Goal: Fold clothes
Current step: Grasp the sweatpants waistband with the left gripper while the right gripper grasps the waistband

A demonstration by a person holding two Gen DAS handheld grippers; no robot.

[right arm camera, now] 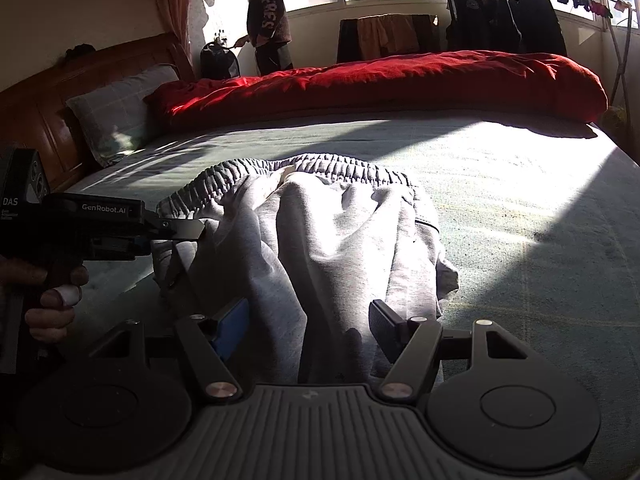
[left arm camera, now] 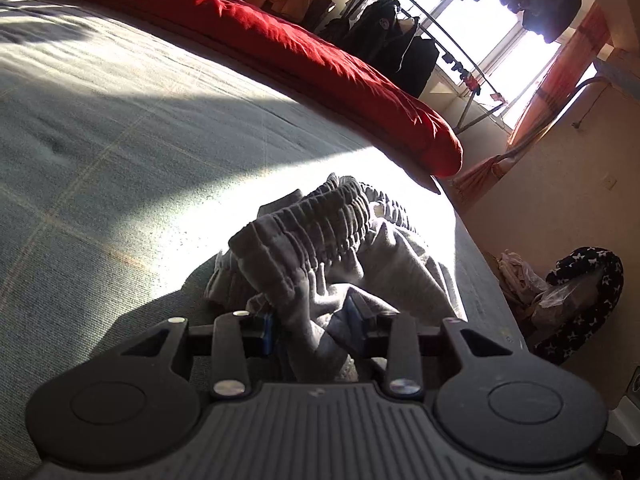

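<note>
Grey sweatpants are spread on a sunlit green bed sheet; a red duvet lies at the far edge. The left gripper is clamped on the sweatpants' fabric; the right gripper is held apart, astride a fold.

Bed in grey-green checked sheet, sun striping across it. Grey sweatpants lying crumpled at near edge, elastic waistband facing far side. Red duvet lying rolled along far edge. Checked pillow leaning against wooden headboard.

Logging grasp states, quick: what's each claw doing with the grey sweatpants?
Left claw: shut on grey sweatpants, near the waistband.
Right claw: open, sweatpants fabric between its fingers, not pinched.
</note>
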